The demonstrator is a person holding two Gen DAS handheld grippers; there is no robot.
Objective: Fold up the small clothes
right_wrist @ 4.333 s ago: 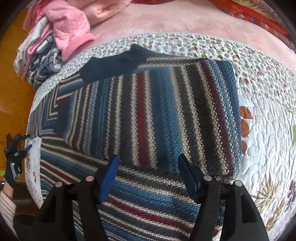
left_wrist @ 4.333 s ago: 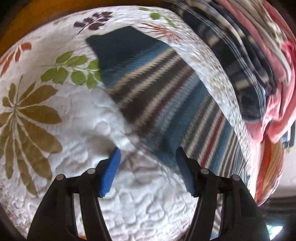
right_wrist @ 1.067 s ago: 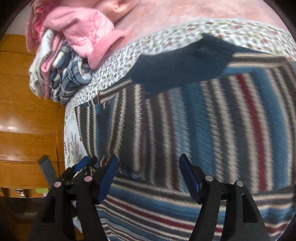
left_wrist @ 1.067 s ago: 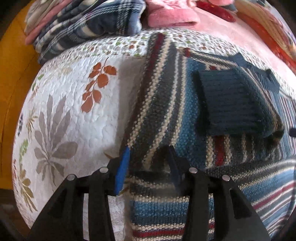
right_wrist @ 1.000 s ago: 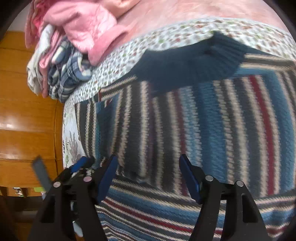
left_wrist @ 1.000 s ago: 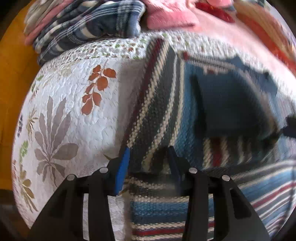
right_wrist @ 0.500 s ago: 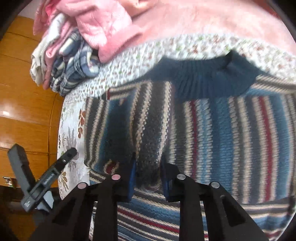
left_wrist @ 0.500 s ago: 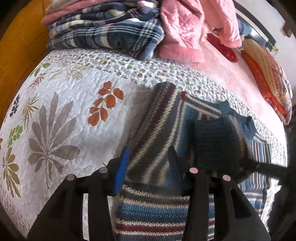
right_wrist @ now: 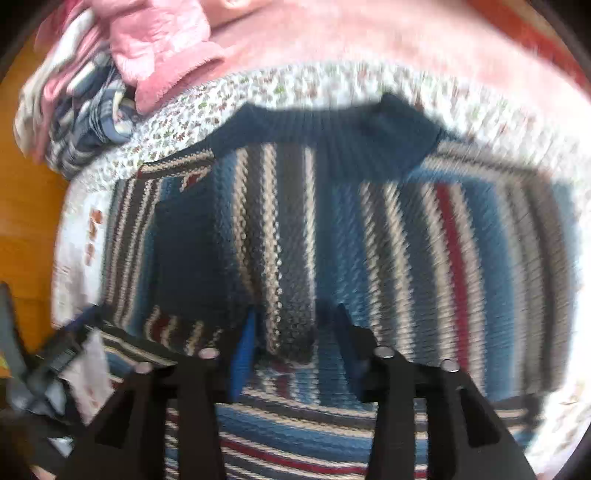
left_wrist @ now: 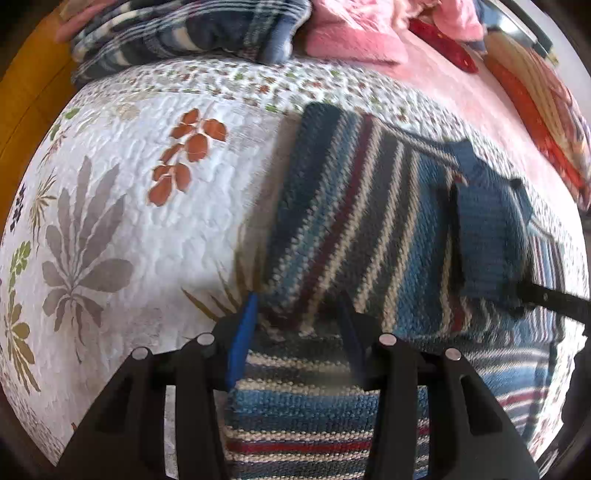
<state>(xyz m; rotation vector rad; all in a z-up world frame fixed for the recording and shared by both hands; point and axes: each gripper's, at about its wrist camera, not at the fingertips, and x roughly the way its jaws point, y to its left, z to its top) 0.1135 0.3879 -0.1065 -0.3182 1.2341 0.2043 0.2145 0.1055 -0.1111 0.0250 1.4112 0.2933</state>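
Fingers of left gripper [left_wrist: 297, 332] and right gripper [right_wrist: 291, 339] each pinch striped sweater [left_wrist: 369, 229] fold

So it's a bed with a white quilt [left_wrist: 155, 236] printed with leaves and a small floral border. A striped knit sweater [left_wrist: 369, 229] lies spread on the quilt. Beyond the border there's a pink blanket [right_wrist: 332, 40] with stacked plaid and pink clothes [left_wrist: 192, 29] on it.

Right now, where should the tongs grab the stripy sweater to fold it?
Grab the sweater by its near folded edge, coming in low from the front. That edge is thick and lifted off the quilt, and both tongs already pinch it there.
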